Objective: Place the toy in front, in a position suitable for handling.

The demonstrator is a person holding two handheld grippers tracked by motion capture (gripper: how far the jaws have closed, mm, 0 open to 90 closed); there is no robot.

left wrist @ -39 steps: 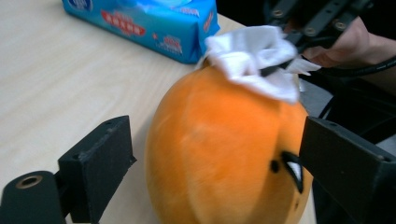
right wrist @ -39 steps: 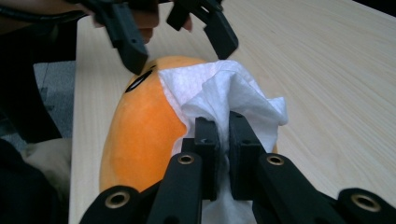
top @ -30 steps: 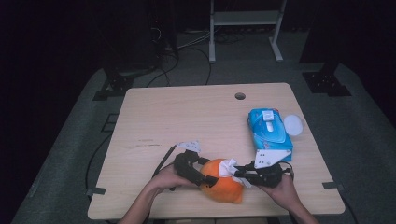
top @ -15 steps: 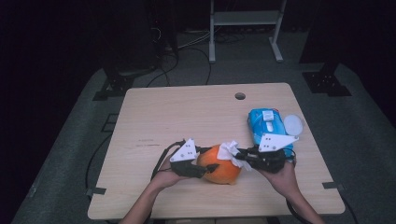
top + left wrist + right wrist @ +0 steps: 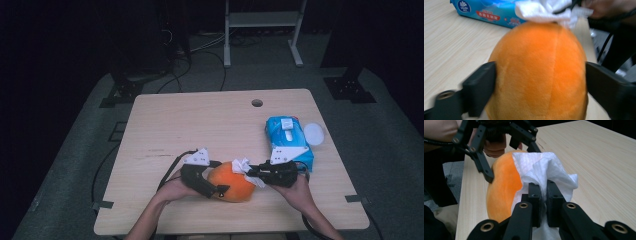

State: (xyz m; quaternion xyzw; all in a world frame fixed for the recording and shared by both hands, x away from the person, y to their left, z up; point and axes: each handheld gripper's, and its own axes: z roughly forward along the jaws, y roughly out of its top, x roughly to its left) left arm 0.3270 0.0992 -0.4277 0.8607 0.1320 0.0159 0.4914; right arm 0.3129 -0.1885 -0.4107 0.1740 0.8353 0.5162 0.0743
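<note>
A dark room with grey floor and cables surrounds a pale wood-grain table (image 5: 210,125) with a round hole near its far edge. Near the front edge sits a soft, fuzzy orange plush ball (image 5: 231,181), clasped between the wide-spread jaws of the left gripper (image 5: 212,187), which have just been opening. The right gripper (image 5: 251,173) pinches a crumpled white wipe (image 5: 243,166) against it. A glossy blue wipes pack (image 5: 287,141) lies by the right edge.

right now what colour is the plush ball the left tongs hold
Orange plush ball, clearest in the left gripper view.
</note>
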